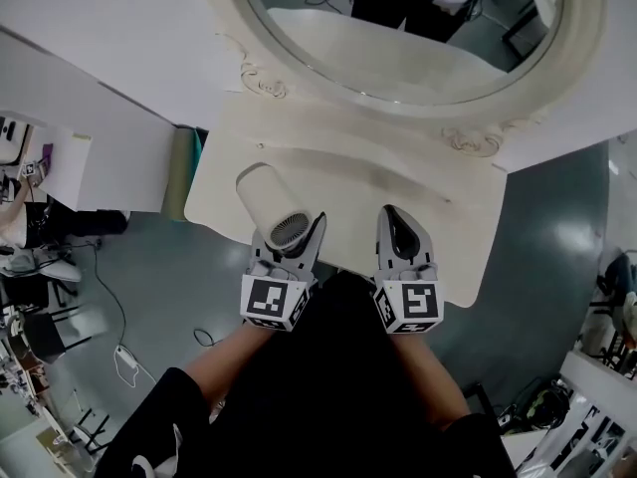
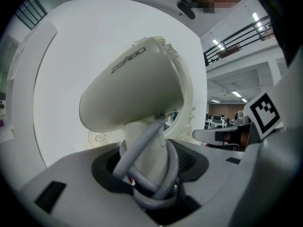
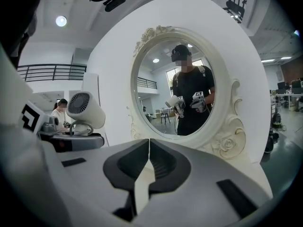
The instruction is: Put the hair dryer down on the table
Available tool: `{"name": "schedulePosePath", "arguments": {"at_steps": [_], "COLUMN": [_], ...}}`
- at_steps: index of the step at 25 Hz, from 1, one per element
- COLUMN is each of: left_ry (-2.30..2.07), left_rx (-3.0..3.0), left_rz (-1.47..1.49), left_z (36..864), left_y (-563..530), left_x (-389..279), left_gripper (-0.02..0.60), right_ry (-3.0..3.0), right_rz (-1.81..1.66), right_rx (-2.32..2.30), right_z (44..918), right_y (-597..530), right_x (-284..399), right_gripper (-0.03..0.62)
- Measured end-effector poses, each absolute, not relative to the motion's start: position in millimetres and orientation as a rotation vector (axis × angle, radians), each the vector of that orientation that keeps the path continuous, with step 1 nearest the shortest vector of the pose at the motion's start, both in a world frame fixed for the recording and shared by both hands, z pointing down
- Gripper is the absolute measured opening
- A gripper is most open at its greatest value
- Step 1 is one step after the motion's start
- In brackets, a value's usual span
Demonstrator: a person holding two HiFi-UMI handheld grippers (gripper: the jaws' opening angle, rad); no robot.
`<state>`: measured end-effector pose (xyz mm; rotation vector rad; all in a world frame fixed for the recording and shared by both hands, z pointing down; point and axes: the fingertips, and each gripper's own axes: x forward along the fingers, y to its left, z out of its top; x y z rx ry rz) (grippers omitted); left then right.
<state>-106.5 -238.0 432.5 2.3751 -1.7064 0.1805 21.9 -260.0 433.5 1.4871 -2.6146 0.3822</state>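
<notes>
Left gripper [image 1: 287, 245] clamps the handle of the cream plastic barrel-shaped hair dryer [image 1: 267, 202], centre-left over the front edge of the cream dressing table [image 1: 438, 217]; right gripper [image 1: 401, 229] is pinched together, empty; the grey looped cord [image 2: 158, 136] may snag the jaws on release.

One cream-white plastic hair dryer [image 1: 265, 203] is counted. Two grey grippers are seen, the left gripper [image 1: 291, 235] and the right gripper [image 1: 394, 215]. One oval white-framed mirror [image 1: 398, 38] and one cream-white table [image 1: 448, 222] are found.
</notes>
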Motion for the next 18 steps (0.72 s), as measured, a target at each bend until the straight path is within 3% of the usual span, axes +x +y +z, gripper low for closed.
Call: {"name": "schedulePosePath", "arguments": {"at_steps": [18], "left_ry": [-1.422], "left_rx": [2.521], "left_rz": [0.503], "left_z": [501], "left_y": [-279], "left_x": [-126], "left_gripper": [0.232], "right_ry": [-2.479], "right_rz": [0.456], "right_rx": [1.578], "right_z": [459], "right_y": [-301], "right_x": [-11], "right_gripper": [0.018]}}
